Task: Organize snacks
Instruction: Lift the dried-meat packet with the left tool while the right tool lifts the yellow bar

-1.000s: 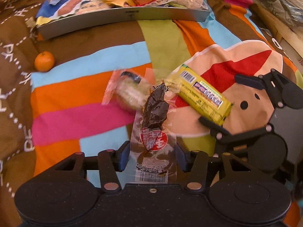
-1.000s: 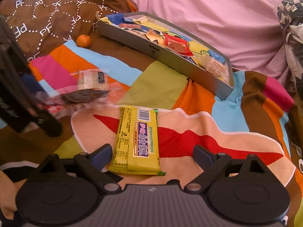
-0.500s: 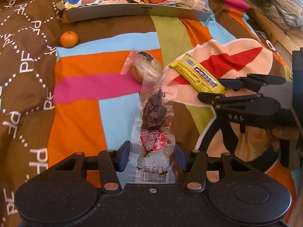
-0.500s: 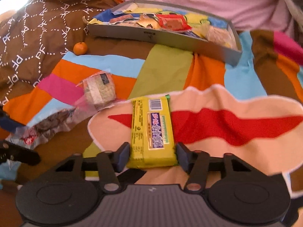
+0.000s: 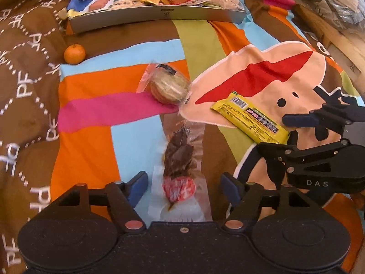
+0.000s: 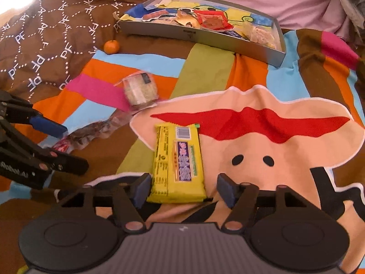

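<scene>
A clear packet with a dark dried snack [image 5: 180, 153] lies on the striped blanket between the fingers of my left gripper [image 5: 183, 188], which stands open with gaps on both sides. The yellow snack bar [image 6: 178, 162] lies flat between the fingers of my right gripper [image 6: 183, 189], also open; its left pad touches the wrapper and the right pad is apart. A round wrapped cake [image 5: 170, 86] rests further ahead. The grey tray [image 5: 159, 14] with several snacks stands at the back.
A small orange fruit [image 5: 74, 54] sits left of the tray on the brown part of the blanket. The two grippers are close side by side, the right gripper [image 5: 287, 133] by the yellow bar's end. A wooden edge [image 5: 330, 34] runs along the far right.
Both grippers have opened wider, the left around the dark snack packet and the right around the yellow bar. Both packets now lie on the blanket. The views shifted slightly.
</scene>
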Available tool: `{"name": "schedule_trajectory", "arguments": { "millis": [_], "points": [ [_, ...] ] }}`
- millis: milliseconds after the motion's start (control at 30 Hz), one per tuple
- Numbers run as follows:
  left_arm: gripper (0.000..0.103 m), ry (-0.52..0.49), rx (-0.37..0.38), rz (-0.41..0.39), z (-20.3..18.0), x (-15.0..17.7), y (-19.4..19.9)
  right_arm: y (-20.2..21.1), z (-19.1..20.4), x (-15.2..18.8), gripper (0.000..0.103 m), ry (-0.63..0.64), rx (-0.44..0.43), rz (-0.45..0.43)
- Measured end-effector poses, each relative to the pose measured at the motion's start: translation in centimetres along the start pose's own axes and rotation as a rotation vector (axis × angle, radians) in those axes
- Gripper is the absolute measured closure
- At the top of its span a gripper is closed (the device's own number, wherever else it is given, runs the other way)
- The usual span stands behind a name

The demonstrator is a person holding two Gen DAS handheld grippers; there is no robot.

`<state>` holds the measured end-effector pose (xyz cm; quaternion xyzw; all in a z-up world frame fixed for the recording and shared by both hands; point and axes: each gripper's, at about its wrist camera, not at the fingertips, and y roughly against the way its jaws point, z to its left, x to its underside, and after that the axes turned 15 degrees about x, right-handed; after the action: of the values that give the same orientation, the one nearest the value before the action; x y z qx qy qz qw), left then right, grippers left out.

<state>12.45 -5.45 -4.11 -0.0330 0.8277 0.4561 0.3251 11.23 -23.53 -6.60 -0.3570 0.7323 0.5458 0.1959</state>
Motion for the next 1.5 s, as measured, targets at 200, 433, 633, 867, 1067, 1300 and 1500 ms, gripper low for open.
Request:
{"name": "schedule_trajectory", "arguments": {
  "millis": [200, 433, 633, 867, 1067, 1300, 1500],
  "points": [
    [0.029, -0.014, 0.002, 0.012, 0.8, -0.9, -0.5, -1.8, 0.3, -0.6, 0.025, -0.026, -0.045, 0.013],
    [0.052, -0.002, 0.042, 0.016, 1.1, -0.8, 0.0, -2.0, 0.3, -0.6, 0.037, -0.068, -0.075, 0.028],
    [0.053, 0.014, 0.038, 0.015, 0.7, -0.6, 0.4, -1.3, 0.3, -0.4, 0.051, -0.095, -0.081, 0.047],
    [0.054, 0.013, 0.009, 0.022, -0.3, 0.2, 1.2, 1.2, 2.8, 0.4, 0.051, 0.149, 0.057, -0.035],
    [0.054, 0.015, 0.017, 0.002, -0.8, 0.6, 1.8, 2.3, 5.1, 1.7, 0.051, 0.333, 0.157, -0.115],
    [0.053, 0.010, 0.012, 0.027, -0.8, 0.7, 1.1, -0.1, 2.6, 0.3, 0.045, 0.133, 0.006, 0.014],
    [0.053, 0.010, 0.015, 0.045, -0.3, 0.4, 0.2, -1.3, 1.1, 0.3, 0.044, 0.061, -0.082, 0.051]
  ]
}}
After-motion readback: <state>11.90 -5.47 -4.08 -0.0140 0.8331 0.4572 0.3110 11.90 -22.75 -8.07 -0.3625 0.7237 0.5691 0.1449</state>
